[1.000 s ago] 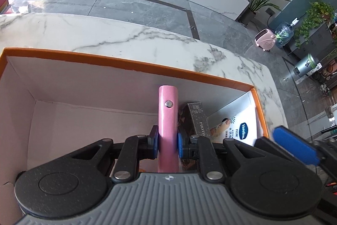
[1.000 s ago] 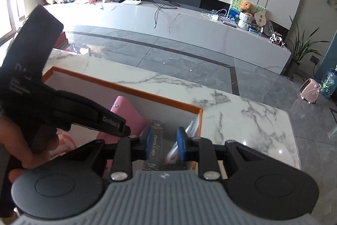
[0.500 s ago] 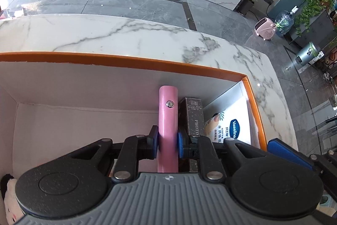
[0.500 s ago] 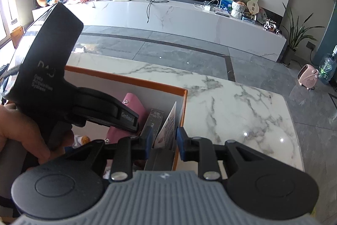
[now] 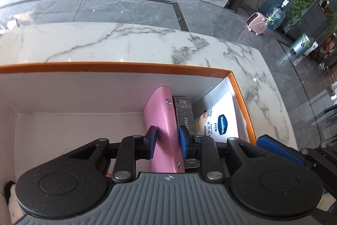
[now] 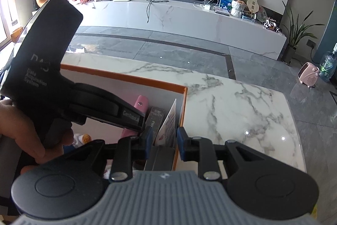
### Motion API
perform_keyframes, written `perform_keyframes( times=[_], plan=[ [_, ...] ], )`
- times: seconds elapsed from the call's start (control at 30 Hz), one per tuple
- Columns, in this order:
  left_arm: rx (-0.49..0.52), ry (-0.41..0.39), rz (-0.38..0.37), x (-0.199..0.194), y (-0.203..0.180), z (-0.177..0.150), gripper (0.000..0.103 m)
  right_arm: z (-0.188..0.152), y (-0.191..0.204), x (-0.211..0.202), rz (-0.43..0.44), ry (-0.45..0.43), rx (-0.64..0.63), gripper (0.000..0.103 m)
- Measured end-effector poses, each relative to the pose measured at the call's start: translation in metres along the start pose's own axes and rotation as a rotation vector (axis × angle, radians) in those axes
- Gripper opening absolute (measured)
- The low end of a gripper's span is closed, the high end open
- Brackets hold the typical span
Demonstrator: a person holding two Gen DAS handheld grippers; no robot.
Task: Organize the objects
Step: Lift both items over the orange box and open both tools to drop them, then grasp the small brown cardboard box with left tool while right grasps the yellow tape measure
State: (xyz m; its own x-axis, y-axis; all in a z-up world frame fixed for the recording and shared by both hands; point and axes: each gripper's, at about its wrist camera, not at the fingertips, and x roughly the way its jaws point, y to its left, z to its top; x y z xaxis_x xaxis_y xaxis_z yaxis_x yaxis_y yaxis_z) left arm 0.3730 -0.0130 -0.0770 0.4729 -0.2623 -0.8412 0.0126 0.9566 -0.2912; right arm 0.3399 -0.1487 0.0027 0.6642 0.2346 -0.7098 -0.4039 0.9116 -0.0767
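The pink case (image 5: pixel 166 130) stands on edge inside the orange-rimmed box (image 5: pixel 118 69) near the bench's right edge, beside a dark carton (image 5: pixel 186 117) and a Vaseline pack (image 5: pixel 221 125). The left gripper (image 5: pixel 167 141) has its jaws parted around the case, barely touching; the right gripper (image 6: pixel 162 141) is also open, astride the pack. The case looks light, stiff and smooth-skinned, best pinched across its flat sides mid-length.

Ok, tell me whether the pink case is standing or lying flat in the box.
Standing on edge, leaning left. The pink case rises beside the dark box, between the left gripper's parted jaws.
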Motion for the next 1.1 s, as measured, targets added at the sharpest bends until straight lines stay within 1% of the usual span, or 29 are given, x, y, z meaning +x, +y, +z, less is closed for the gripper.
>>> perform_keyframes(
  times=[0.13,0.2,0.23,0.27,0.3,0.33,0.4,0.47,0.53,0.6,0.63,0.73,0.8,0.87,0.97,1.07,1.1],
  plan=[
    [0.031,-0.026,-0.022,-0.017,-0.004,-0.002,0.027,-0.001,0.002,-0.008,-0.003,-0.008,0.001,0.026],
    [0.056,-0.048,-0.017,-0.031,-0.007,-0.003,0.027,0.0,0.001,-0.016,-0.002,-0.021,0.007,0.026],
    [0.077,-0.067,-0.01,-0.042,-0.008,-0.005,0.027,-0.001,0.001,-0.022,0.002,-0.029,0.012,0.028],
    [0.101,-0.089,-0.005,-0.054,-0.01,-0.008,0.028,-0.001,0.001,-0.029,0.005,-0.04,0.021,0.033],
    [0.125,-0.11,-0.002,-0.067,-0.011,-0.012,0.032,-0.003,0.001,-0.037,0.01,-0.055,0.03,0.035],
    [0.144,-0.128,-0.003,-0.08,-0.011,-0.016,0.033,-0.005,0.001,-0.045,0.016,-0.069,0.04,0.038],
    [0.169,-0.159,-0.006,-0.107,-0.01,-0.025,0.041,-0.012,0.002,-0.062,0.027,-0.095,0.063,0.04],
    [0.198,-0.187,-0.005,-0.133,-0.007,-0.038,0.043,-0.021,0.004,-0.077,0.033,-0.115,0.088,0.044],
    [0.219,-0.202,0.007,-0.155,-0.002,-0.052,0.047,-0.033,0.006,-0.092,0.044,-0.133,0.113,0.045],
    [0.226,-0.214,0.024,-0.173,0.005,-0.066,0.054,-0.047,0.008,-0.103,0.051,-0.14,0.137,0.047],
    [0.227,-0.214,0.035,-0.181,0.009,-0.073,0.055,-0.053,0.009,-0.106,0.054,-0.138,0.147,0.048],
    [0.214,-0.194,0.071,-0.195,0.024,-0.095,0.063,-0.075,0.014,-0.108,0.056,-0.105,0.181,0.049],
    [0.212,-0.172,0.092,-0.2,0.033,-0.111,0.072,-0.091,0.017,-0.106,0.062,-0.074,0.205,0.05],
    [0.201,-0.142,0.118,-0.201,0.045,-0.129,0.074,-0.104,0.021,-0.103,0.06,-0.049,0.216,0.054],
    [0.193,-0.091,0.163,-0.197,0.058,-0.156,0.077,-0.123,0.027,-0.095,0.079,-0.018,0.22,0.06],
    [0.227,-0.028,0.179,-0.19,0.064,-0.186,0.078,-0.135,0.031,-0.085,0.083,0.022,0.205,0.066],
    [0.249,-0.01,0.183,-0.19,0.065,-0.198,0.079,-0.137,0.033,-0.082,0.078,0.037,0.2,0.067]
  ],
)
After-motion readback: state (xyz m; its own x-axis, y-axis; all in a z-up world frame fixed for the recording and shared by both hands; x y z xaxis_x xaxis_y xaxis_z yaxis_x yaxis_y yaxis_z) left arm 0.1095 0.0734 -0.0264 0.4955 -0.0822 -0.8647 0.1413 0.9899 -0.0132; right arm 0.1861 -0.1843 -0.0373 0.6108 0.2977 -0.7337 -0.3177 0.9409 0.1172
